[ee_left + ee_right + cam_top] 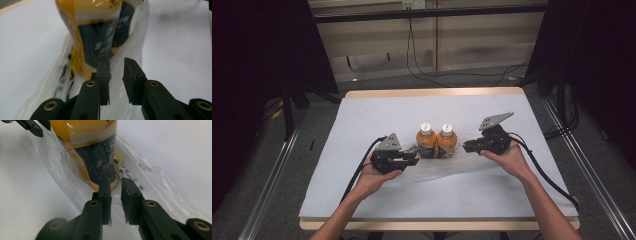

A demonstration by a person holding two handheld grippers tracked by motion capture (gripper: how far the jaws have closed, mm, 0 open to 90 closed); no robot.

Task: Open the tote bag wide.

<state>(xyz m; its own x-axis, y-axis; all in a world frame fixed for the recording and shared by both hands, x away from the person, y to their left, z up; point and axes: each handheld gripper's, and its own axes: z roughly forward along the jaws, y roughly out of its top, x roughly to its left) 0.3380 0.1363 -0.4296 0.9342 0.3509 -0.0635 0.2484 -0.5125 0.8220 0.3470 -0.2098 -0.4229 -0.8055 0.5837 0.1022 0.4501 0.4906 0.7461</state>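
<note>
Two orange drink bottles with white caps, the left bottle (427, 142) and the right bottle (446, 141), stand side by side on a clear plastic bag (447, 167) mid-table. My left gripper (414, 155) lies level against the left one, jaws pointing right. My right gripper (466, 146) points left at the other. In the left gripper view the near bottle (92, 32) stands behind my left gripper (116, 63), whose jaws stand a narrow gap apart over the bag film (62, 75). In the right gripper view my right gripper (115, 183) is likewise narrowly open before a bottle (92, 150) and the bag (150, 185).
A white sheet (362, 115) covers the wooden table. Black cables (422, 70) run across the floor behind it, and dark stands (289, 100) flank it. Metal rails (582, 165) run along both sides. The left gripper's jaw tips (32, 126) show at the top left of the right gripper view.
</note>
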